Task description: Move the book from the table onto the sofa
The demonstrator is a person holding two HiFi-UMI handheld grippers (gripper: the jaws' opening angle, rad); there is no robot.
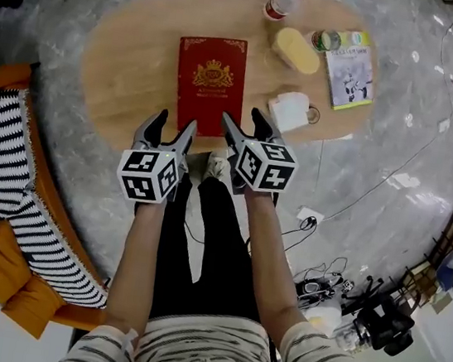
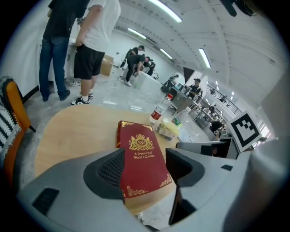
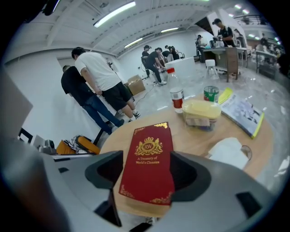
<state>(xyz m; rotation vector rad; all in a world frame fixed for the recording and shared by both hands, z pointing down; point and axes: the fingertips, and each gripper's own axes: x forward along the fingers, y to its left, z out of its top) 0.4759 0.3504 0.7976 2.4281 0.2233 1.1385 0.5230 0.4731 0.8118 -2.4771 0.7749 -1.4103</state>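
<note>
Bright, even light from ceiling tubes [image 3: 113,13]; both gripper views bend strongly and darken at edges.

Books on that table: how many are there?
2. A red book lies at the middle of the table; a thin illustrated booklet lies at its right end. None appears hidden.

Right gripper [image 3: 147,176] fingers [image 3: 195,176] apart; red book [image 3: 149,158] flat on table [image 3: 195,140].

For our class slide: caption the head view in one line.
Jaws open, left gripper and right gripper hover near the red book on the wooden table.
</note>
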